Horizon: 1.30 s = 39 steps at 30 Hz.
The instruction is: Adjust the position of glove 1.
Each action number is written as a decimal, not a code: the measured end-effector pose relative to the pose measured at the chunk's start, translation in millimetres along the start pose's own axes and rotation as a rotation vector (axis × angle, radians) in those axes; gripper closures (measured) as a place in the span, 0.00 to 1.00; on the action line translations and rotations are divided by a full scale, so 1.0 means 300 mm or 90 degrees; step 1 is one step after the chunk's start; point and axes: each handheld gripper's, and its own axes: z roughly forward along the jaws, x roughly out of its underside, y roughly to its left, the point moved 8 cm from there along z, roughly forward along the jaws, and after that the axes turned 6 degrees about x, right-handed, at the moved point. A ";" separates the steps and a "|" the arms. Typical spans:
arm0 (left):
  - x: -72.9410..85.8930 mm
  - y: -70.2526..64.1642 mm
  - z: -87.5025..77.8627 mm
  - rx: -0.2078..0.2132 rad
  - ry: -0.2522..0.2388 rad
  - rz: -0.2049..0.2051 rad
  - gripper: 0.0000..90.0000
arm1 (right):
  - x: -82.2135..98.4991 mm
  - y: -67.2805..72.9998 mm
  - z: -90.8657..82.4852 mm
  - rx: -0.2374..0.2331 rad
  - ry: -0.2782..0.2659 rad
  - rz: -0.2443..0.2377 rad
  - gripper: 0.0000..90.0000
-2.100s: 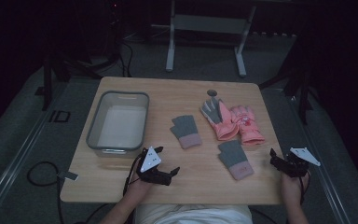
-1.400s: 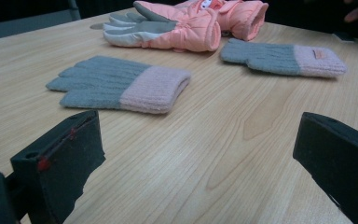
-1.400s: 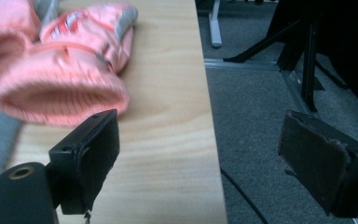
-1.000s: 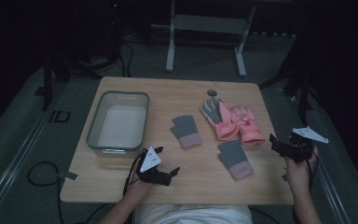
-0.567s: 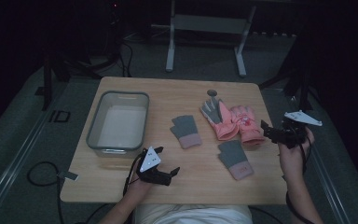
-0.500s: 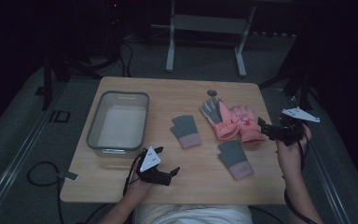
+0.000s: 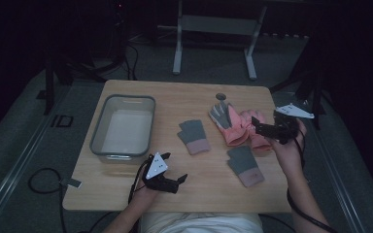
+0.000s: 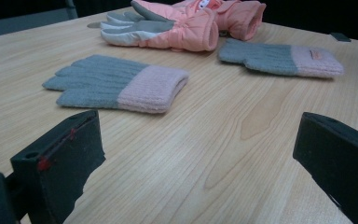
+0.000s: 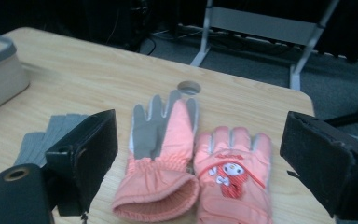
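My right gripper (image 7: 258,127), jaws spread, hovers over the pink padded gloves (image 9: 193,172); next I lower and pinch a cuff.

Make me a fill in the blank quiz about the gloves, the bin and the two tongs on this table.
1. The right tongs hover, jaws open, over the pair of ____ padded gloves.
2. The grey bin holds ____ gloves.
3. The number of grey knit gloves with pink cuffs on the table is ____.
4. The left tongs near the table's front edge have their jaws ____.

Missing words: pink; no; two; open
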 end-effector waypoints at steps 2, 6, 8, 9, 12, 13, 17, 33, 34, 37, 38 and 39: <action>0.000 0.001 0.000 0.001 0.000 -0.003 0.01 | -0.003 0.010 0.008 -0.004 -0.001 -0.003 0.15; 0.000 0.001 -0.001 0.002 0.000 -0.003 0.01 | -0.012 0.076 0.047 -0.043 0.005 -0.013 0.17; 0.000 0.000 -0.001 0.003 0.000 -0.003 0.01 | -0.013 0.102 0.062 -0.054 0.009 -0.022 0.19; 0.000 0.000 0.000 0.003 -0.001 -0.005 0.01 | -0.013 0.117 0.069 -0.062 0.011 -0.024 0.19; 0.000 0.000 0.000 0.004 -0.001 -0.005 0.01 | -0.020 0.161 0.087 -0.084 0.009 -0.032 0.19; 0.000 0.000 -0.001 0.004 -0.001 -0.006 0.01 | -0.021 0.175 0.094 -0.089 0.011 -0.032 0.19; 0.000 0.001 -0.001 0.004 -0.002 -0.006 0.01 | -0.020 0.227 0.128 -0.119 0.023 -0.038 0.23; 0.000 -0.001 0.000 0.007 -0.002 -0.007 0.01 | 0.057 0.414 0.267 -0.191 0.056 -0.090 0.42; 0.000 -0.001 0.000 0.007 -0.002 -0.006 0.01 | 0.066 0.427 0.278 -0.195 0.059 -0.095 0.44; 0.000 -0.001 0.000 0.007 -0.002 -0.007 0.01 | 0.083 0.451 0.299 -0.199 0.069 -0.100 0.46; 0.000 0.000 -0.001 0.007 -0.002 -0.006 0.01 | 0.091 0.462 0.309 -0.203 0.075 -0.103 0.47; 0.000 0.000 -0.001 0.007 -0.002 -0.007 0.01 | 0.103 0.479 0.327 -0.208 0.086 -0.109 0.52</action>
